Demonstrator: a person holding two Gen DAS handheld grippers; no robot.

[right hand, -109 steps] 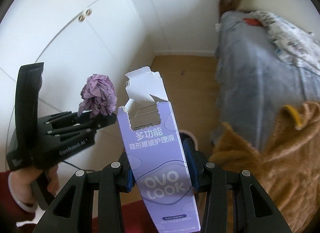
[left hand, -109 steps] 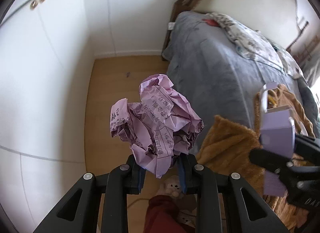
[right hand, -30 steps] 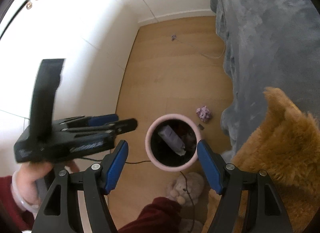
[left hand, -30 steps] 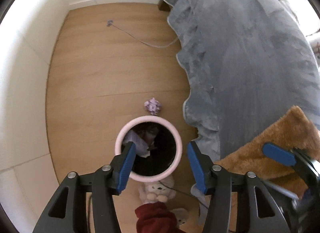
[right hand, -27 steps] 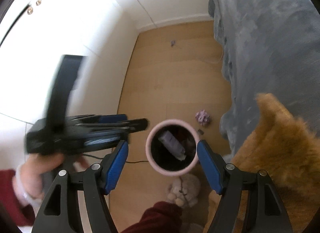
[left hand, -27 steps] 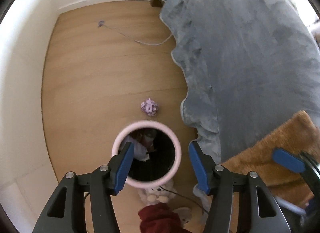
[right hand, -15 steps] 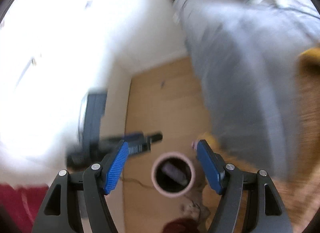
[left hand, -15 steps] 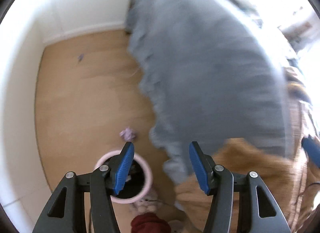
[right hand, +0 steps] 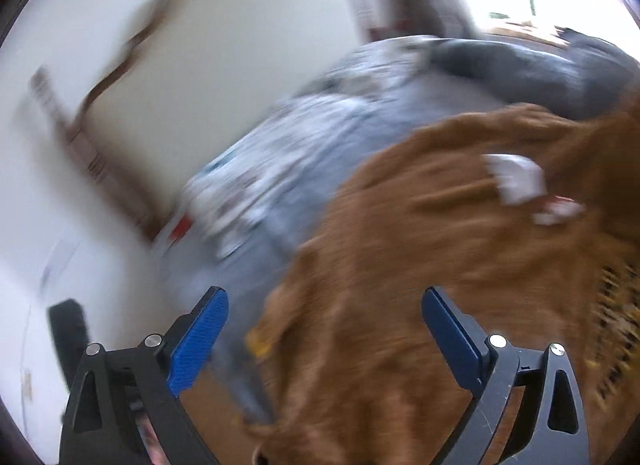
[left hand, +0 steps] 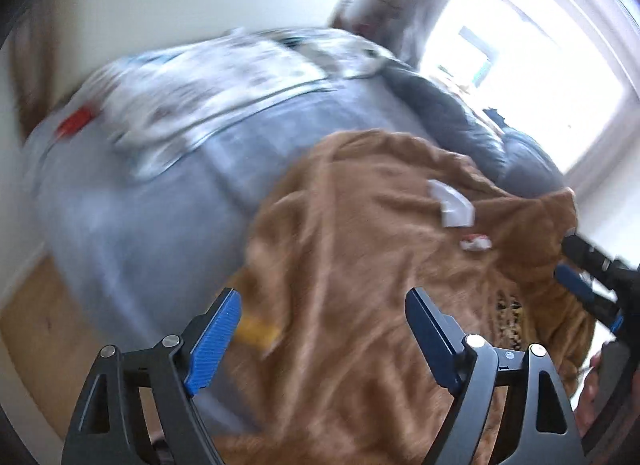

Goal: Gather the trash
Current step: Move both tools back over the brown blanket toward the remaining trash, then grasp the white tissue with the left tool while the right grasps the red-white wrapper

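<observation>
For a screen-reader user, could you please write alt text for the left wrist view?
Blurred view along the left tool, its jaws opening with nothing between them, toward a brown fleece blanket on a grey bed. A white scrap and a small red-and-white scrap lie on the blanket; the right tool shows at the right edge.

White crumpled paper scrap (left hand: 452, 207) lying on the brown fleece blanket, right of centre, smaller red-and-white wrapper (left hand: 475, 242) just below it, both blurred, same pair upper right in the right wrist view
</observation>
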